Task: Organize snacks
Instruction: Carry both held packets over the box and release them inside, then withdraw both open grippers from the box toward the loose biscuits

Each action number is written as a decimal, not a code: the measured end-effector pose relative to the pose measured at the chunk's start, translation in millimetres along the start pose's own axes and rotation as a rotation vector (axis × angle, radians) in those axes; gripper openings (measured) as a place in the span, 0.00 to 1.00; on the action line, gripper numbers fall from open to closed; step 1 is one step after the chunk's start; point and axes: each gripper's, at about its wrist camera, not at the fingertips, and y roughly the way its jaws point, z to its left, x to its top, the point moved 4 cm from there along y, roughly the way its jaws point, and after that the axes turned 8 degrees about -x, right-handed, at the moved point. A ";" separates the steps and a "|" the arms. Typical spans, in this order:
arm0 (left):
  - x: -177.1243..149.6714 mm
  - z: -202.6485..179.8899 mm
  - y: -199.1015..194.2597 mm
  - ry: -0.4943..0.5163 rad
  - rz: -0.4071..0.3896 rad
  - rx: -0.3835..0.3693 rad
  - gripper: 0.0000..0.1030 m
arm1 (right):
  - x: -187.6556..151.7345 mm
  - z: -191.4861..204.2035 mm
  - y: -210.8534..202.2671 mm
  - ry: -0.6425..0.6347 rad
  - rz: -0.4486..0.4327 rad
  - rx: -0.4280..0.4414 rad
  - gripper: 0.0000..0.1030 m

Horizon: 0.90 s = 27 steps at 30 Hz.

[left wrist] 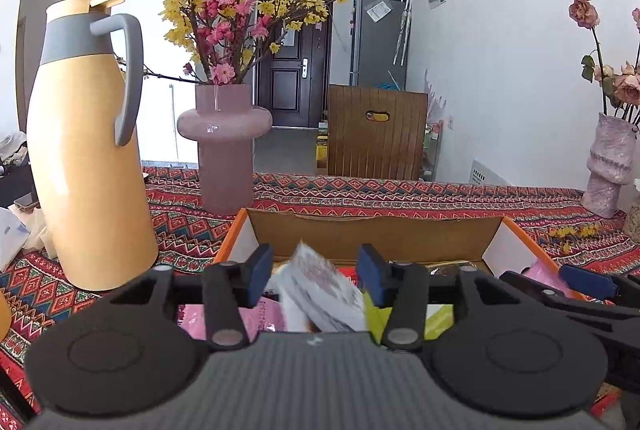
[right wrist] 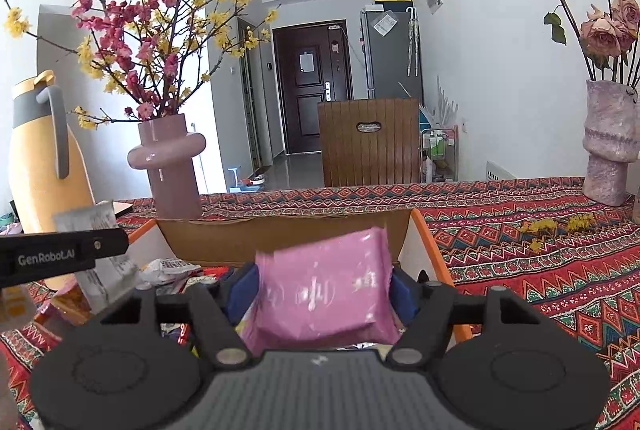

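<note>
An open cardboard box [left wrist: 372, 230] with orange edges stands on the patterned tablecloth and holds several snack packets. My left gripper [left wrist: 316, 276] is open above the box; a blurred grey-white packet [left wrist: 320, 294] hangs between its blue pads, touching neither. My right gripper [right wrist: 320, 290] is shut on a pink snack packet [right wrist: 324, 290], held over the box [right wrist: 280, 234]. In the right wrist view the left gripper's arm [right wrist: 60, 254] and the grey-white packet [right wrist: 100, 262] show at the left. In the left wrist view the right gripper's fingers [left wrist: 584, 282] and the pink packet [left wrist: 544, 274] show at the right.
A tall yellow thermos jug [left wrist: 88, 149] stands left of the box. A pink vase [left wrist: 226, 145] with blossom branches stands behind it. A mottled vase [right wrist: 610, 145] with dried roses stands at the far right. A wooden chair back [left wrist: 376, 133] is beyond the table. Yellow petals [right wrist: 556, 226] lie on the cloth.
</note>
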 end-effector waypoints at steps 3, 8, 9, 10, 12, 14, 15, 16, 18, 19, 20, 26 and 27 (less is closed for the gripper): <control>1.1 2.9 -4.9 -0.017 -0.030 0.020 0.95 | 1.2 -1.1 -6.5 0.008 -0.026 0.004 0.93; 4.3 5.5 -10.4 -0.034 -0.063 0.031 1.00 | 3.0 -4.3 -13.2 0.029 -0.053 0.007 1.00; 4.1 5.5 -9.7 -0.033 -0.059 0.035 1.00 | 2.9 -5.1 -13.6 0.032 -0.054 0.004 1.00; 3.6 5.5 -8.9 -0.033 -0.054 0.038 1.00 | 3.1 -6.0 -13.8 0.035 -0.054 0.001 1.00; 2.7 5.5 -7.9 -0.034 -0.047 0.038 1.00 | 3.1 -7.6 -13.4 0.042 -0.054 -0.007 1.00; 2.2 5.7 -9.0 -0.035 -0.048 0.037 1.00 | 2.9 -9.4 -13.4 0.049 -0.055 -0.014 1.00; 2.4 5.8 -9.7 -0.035 -0.049 0.037 1.00 | 3.4 -9.7 -13.4 0.053 -0.056 -0.019 1.00; 2.6 5.4 -10.5 -0.034 -0.052 0.035 1.00 | 3.6 -10.4 -13.8 0.055 -0.058 -0.022 1.00; 3.9 3.8 -11.9 -0.029 -0.055 0.032 1.00 | 4.2 -11.1 -15.1 0.059 -0.060 -0.022 1.00; 4.7 2.9 -12.8 -0.027 -0.056 0.030 1.00 | 4.3 -11.1 -16.5 0.060 -0.061 -0.021 1.00; 5.8 2.5 -14.1 -0.027 -0.057 0.029 1.00 | 4.7 -10.5 -17.8 0.059 -0.060 -0.018 1.00; 15.1 5.3 -32.3 -0.052 -0.060 0.002 1.00 | 9.2 -0.8 -34.9 0.037 -0.068 0.024 1.00; 16.0 6.1 -36.5 -0.052 -0.063 -0.007 1.00 | 9.4 0.7 -38.8 0.031 -0.070 0.033 1.00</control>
